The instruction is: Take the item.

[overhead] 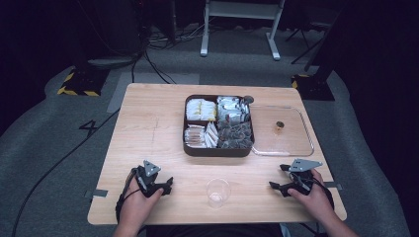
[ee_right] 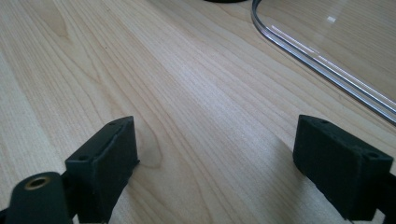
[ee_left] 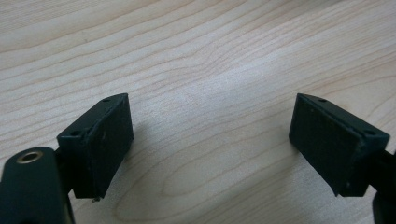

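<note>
Progress: judged from the layout, the work had not begun; nothing had been lifted, and the cup stood empty. What remained was probably to bring something from the box to the cup.
Left claw [overhead: 167, 186]: rested on the near left part of the counter, jaws spread wide with only bare wood between them, as the left gripper view [ee_left: 210, 140] confirmed; released.
Right claw [overhead: 276, 178]: rested on the near right part of the counter, jaws likewise wide apart and holding nothing, as seen in the right gripper view [ee_right: 215, 158]; released.
Cup [overhead: 218, 192]: a clear plastic cup, upright at the near edge, between the two claws and apart from both; nothing visible inside.
Box [overhead: 217, 151]: a dark tray with four compartments, at the middle of the counter, farther off than the cup.
Box contents: yellow-and-white packets far left, silvery packets far right, pale sachets near left, dark wrapped pieces near right; all compartments looked full.
Lid [overhead: 282, 132]: a clear cover lying flat just right of the box, its small knob up; its rim [ee_right: 322, 65] ran ahead of the right claw.
Counter [overhead: 148, 128]: pale wood, otherwise bare.
</note>
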The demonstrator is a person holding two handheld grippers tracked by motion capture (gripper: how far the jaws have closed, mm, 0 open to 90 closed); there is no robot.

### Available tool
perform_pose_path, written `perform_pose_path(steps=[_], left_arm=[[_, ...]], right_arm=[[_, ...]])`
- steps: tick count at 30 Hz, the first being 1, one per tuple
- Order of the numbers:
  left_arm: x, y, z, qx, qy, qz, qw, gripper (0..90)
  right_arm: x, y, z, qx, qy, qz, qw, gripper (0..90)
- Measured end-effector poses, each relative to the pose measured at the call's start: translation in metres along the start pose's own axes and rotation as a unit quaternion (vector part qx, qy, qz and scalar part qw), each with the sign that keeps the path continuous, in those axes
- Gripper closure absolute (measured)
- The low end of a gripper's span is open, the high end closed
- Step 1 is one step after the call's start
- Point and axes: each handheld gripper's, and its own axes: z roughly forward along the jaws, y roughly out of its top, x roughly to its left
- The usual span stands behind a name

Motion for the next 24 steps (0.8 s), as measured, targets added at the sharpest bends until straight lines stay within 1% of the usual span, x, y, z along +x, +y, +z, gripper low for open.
perform_pose_path(steps=[2, 3, 5, 7, 9, 10, 12, 13, 14, 15, 16, 17, 18, 22, 24], left_arm=[[0.000, 0.001, -0.001, 0.003, 0.000, -0.001, 1.0000, 17.3], [0.000, 0.003, -0.002, 0.010, 0.000, 0.002, 1.0000, 18.6], [-0.002, 0.004, -0.003, 0.015, -0.004, -0.004, 0.9999, 22.5], [-0.002, 0.005, -0.004, 0.018, -0.006, -0.003, 0.9998, 23.5], [-0.004, 0.009, -0.009, 0.014, -0.013, -0.011, 0.9998, 25.7], [-0.004, 0.009, -0.009, 0.014, -0.013, -0.011, 0.9998, 26.7], [-0.006, 0.015, -0.016, 0.010, -0.014, -0.011, 0.9998, 28.0], [-0.006, 0.015, -0.016, 0.010, -0.014, -0.011, 0.9998, 28.7], [-0.006, 0.021, -0.022, 0.003, -0.010, -0.014, 0.9998, 29.3], [-0.007, 0.023, -0.025, -0.002, -0.010, -0.017, 0.9998, 29.4], [-0.008, 0.027, -0.027, -0.004, -0.009, -0.017, 0.9998, 29.4], [-0.008, 0.027, -0.027, -0.004, -0.009, -0.017, 0.9998, 29.3], [-0.008, 0.032, -0.030, -0.003, -0.009, -0.013, 0.9999, 29.3], [-0.010, 0.038, -0.034, -0.005, -0.007, -0.010, 0.9999, 29.3], [-0.013, 0.043, -0.038, -0.008, -0.013, -0.010, 0.9998, 29.2]], right_arm=[[0.000, 0.000, 0.000, 0.000, 0.000, 0.000, 1.0000, 14.0], [0.000, 0.000, 0.000, 0.000, 0.000, 0.000, 1.0000, 14.0], [0.000, 0.000, 0.000, 0.000, 0.000, 0.000, 1.0000, 14.0], [0.000, 0.000, 0.000, 0.000, 0.000, 0.000, 1.0000, 14.0], [0.000, 0.000, 0.000, 0.000, 0.000, 0.000, 1.0000, 14.0], [0.000, 0.000, 0.000, 0.000, 0.000, 0.000, 1.0000, 14.0], [0.000, 0.000, 0.000, 0.000, 0.000, 0.000, 1.0000, 14.0], [0.000, 0.000, 0.000, 0.000, 0.000, 0.000, 1.0000, 14.0], [0.000, 0.000, 0.000, 0.000, 0.000, 0.000, 1.0000, 14.0], [0.000, 0.000, 0.000, 0.000, 0.000, 0.000, 1.0000, 14.0], [0.000, 0.000, 0.000, 0.000, 0.000, 0.000, 1.0000, 13.9], [0.000, 0.000, 0.000, 0.000, 0.000, 0.000, 1.0000, 13.9], [0.000, 0.000, 0.000, 0.000, 0.000, 0.000, 1.0000, 14.0], [0.000, 0.000, 0.000, 0.000, 0.000, 0.000, 1.0000, 14.0], [0.000, 0.000, 0.000, 0.000, 0.001, 0.000, 1.0000, 14.0]])
